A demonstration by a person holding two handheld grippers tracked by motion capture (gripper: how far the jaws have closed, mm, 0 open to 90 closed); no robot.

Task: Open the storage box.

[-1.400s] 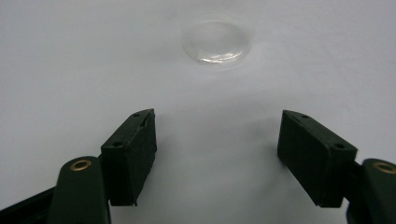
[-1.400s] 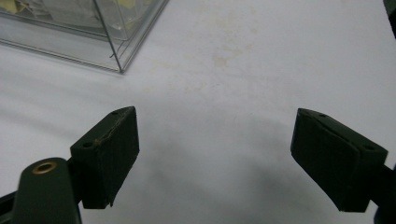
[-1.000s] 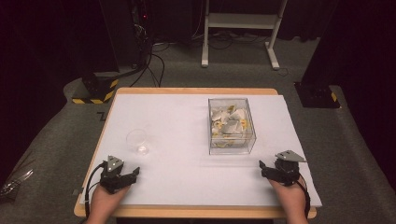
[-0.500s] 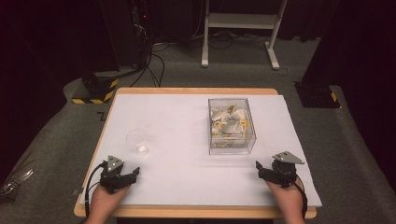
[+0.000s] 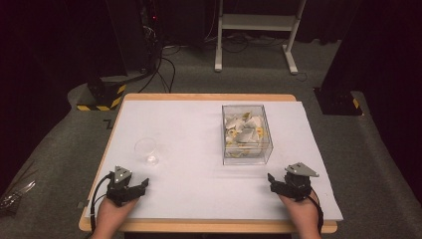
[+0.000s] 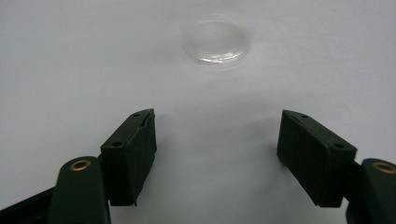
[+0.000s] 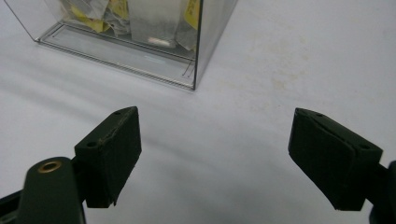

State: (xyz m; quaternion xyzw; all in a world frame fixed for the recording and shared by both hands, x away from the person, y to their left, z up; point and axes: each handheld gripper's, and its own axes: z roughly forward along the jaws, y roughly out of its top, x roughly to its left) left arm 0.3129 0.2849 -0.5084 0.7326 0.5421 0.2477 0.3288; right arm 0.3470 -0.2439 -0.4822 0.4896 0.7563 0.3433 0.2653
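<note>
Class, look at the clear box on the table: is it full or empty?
Partly full: the box holds a loose heap of white and yellow packets.

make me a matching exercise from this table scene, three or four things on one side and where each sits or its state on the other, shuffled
Things:
1. clear cup
2. clear box
3. left gripper
4. right gripper

Places or states:
A. holds white and yellow packets
B. jaws open, near right part of the table
C. empty, on the left half of the table
D. jaws open, just short of the cup

Pairs: 1-C, 2-A, 3-D, 4-B
</note>
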